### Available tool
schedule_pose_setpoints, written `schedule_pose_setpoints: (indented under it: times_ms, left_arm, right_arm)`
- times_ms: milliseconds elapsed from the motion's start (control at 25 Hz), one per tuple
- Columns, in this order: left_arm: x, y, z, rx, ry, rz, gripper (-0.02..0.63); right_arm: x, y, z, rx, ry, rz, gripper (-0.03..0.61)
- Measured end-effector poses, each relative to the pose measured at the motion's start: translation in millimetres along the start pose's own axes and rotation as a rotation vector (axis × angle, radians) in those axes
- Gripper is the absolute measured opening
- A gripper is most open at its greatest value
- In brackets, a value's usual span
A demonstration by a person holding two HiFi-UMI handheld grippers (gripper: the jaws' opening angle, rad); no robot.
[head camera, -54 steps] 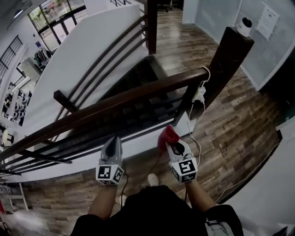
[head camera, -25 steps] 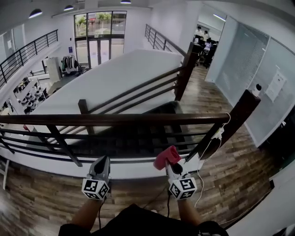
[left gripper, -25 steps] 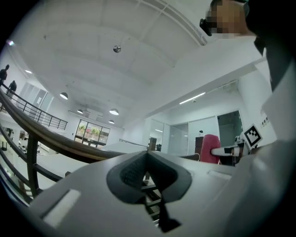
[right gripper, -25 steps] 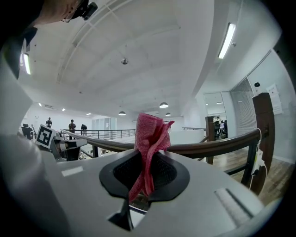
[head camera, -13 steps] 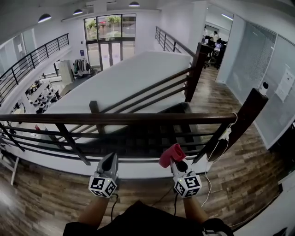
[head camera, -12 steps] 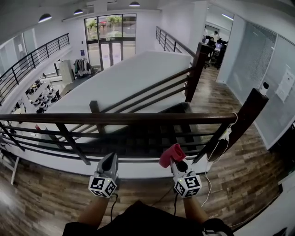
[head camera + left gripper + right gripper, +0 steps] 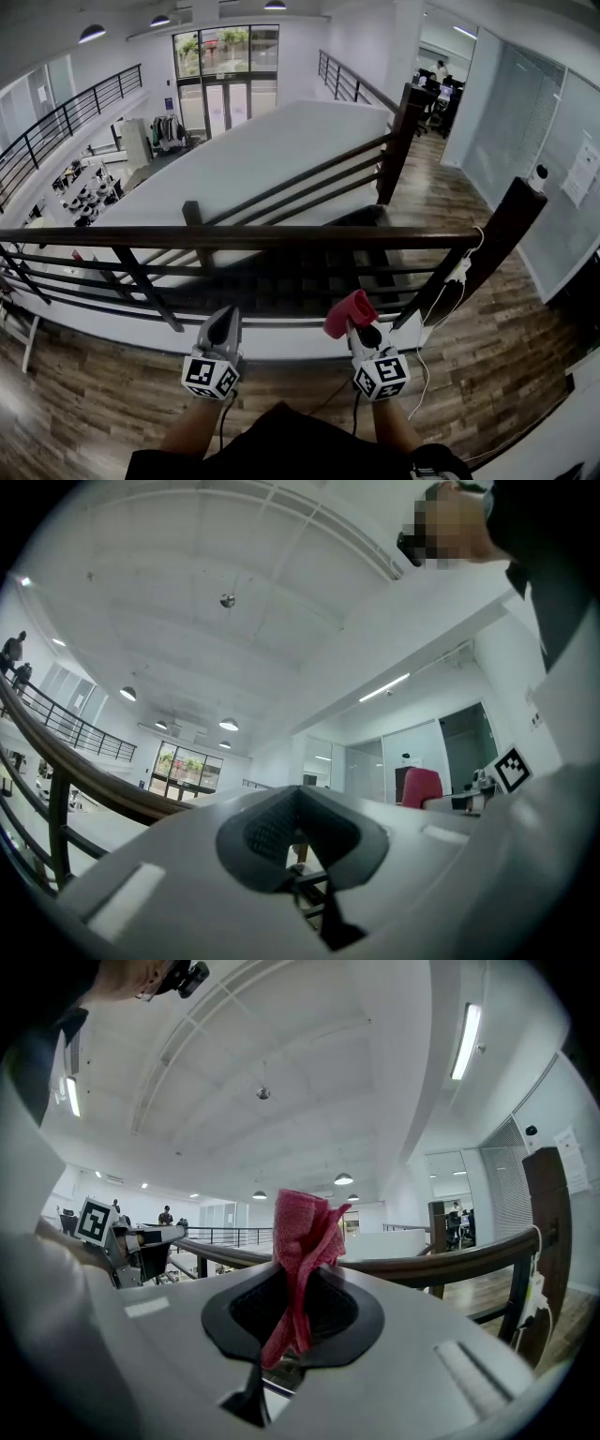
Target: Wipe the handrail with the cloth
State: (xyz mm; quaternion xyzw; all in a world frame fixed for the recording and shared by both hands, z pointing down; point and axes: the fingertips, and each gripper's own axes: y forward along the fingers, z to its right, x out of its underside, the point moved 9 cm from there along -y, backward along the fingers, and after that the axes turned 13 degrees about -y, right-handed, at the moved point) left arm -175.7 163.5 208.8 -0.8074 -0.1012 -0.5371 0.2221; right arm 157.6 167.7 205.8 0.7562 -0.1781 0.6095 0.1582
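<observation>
Two grippers show in the head view, both held low on my side of the handrail [image 7: 234, 237] and apart from it. The left gripper [image 7: 223, 323] points up toward the rail. The right gripper [image 7: 359, 330] carries the red cloth [image 7: 349, 312], which stands bunched above its tips, below the rail and not touching it.

Left gripper view: the jaws are closed together with nothing between them. The rail curves past at the left, well clear.

Right gripper view: the jaws are clamped on the cloth's lower folds. Its upper part stands free above the pads, with the rail crossing behind it.

Handling judgement: I expect the cloth to be light, soft and limp, so it will fold and drag under pressure and could pull out on a hard stroke. The hold low on the bunch looks right. I would press the free upper wad onto the rail's top face. The rail looks rigid, dark and smooth.
</observation>
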Motion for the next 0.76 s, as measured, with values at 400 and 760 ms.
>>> schedule_pose_setpoints:
  times_ms: [400,760]
  left_arm:
    - [7.0,0.2,-3.7,-0.009,-0.015,0.001,0.000]
    - [8.6,-3.0,-6.2,-0.027,-0.018,-0.004,0.000]
  right_arm:
    - [1.4,5.5,1.7,0.000,0.005,0.005,0.041]
    - [3.7,5.9,2.7,-0.004,0.015,-0.011,0.041]
